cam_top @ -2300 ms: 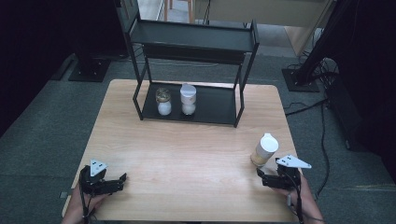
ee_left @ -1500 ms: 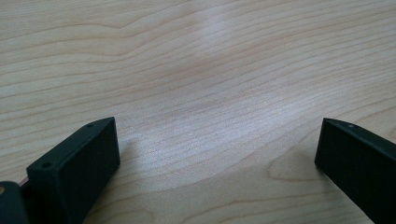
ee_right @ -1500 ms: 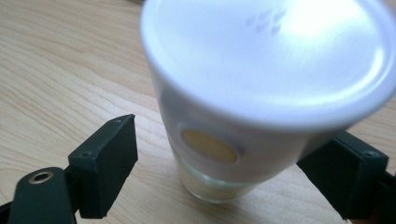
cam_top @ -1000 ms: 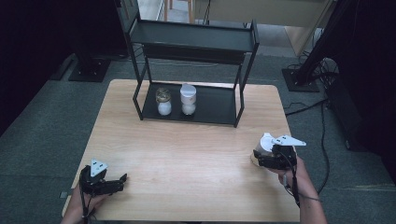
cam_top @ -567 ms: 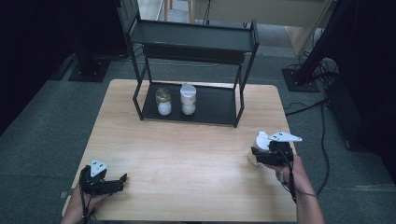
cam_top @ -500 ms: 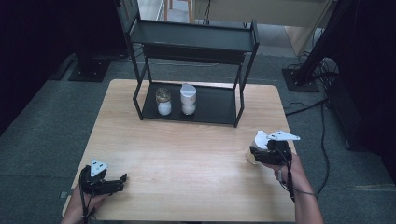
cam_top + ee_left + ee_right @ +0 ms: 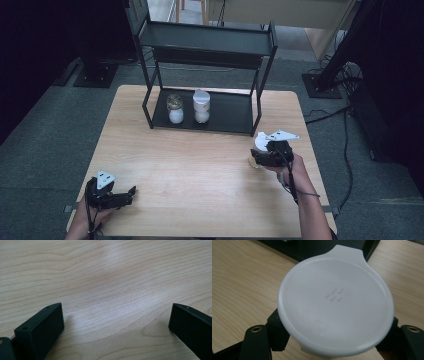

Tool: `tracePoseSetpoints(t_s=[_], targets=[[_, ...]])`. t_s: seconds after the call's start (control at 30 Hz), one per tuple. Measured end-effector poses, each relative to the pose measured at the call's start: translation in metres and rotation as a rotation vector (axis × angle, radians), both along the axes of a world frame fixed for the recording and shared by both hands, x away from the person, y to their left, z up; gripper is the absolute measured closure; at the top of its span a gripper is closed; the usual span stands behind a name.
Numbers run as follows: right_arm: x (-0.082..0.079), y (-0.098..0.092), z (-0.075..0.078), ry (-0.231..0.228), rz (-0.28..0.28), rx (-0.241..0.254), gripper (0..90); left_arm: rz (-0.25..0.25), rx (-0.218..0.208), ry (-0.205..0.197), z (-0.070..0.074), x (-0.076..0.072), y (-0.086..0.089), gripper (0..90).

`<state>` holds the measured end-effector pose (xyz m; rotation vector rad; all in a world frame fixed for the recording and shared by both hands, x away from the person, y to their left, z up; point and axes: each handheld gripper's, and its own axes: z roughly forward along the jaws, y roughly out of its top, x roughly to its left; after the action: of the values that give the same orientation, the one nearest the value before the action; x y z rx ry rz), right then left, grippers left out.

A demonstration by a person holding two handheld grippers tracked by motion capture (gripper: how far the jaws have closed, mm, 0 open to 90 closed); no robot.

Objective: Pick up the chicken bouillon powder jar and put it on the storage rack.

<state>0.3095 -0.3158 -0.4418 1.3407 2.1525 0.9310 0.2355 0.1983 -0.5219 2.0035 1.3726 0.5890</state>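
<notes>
Two hand-held grippers in high view. Left hand-held gripper low left of frame, resting on wooden surface, jaws apart, nothing between. Right hand-held gripper right of centre, clamped on white-lidded jar, just in front of black rack. Two more jars side by side on rack's bottom shelf.

Left gripper view: black jaws spread wide at lower corners, bare wood grain between.

Right gripper view: jar lid centre frame, round, white, tab toward top; jaws pressed against jar below lid either side.
</notes>
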Motion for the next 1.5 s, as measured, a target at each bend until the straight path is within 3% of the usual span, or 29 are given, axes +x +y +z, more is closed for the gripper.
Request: tracePoseSetpoints(t_s=[0.83,1.5], targets=[[0.066,0.059,0.014,0.003,0.052,-0.014,30.7,-0.008,0.0,0.001,0.0,0.0,0.0,0.0],[0.113,0.074,0.029,-0.017,0.025,0.006,30.7,-0.014,0.001,0.001,0.0,0.0,0.0,0.0]])
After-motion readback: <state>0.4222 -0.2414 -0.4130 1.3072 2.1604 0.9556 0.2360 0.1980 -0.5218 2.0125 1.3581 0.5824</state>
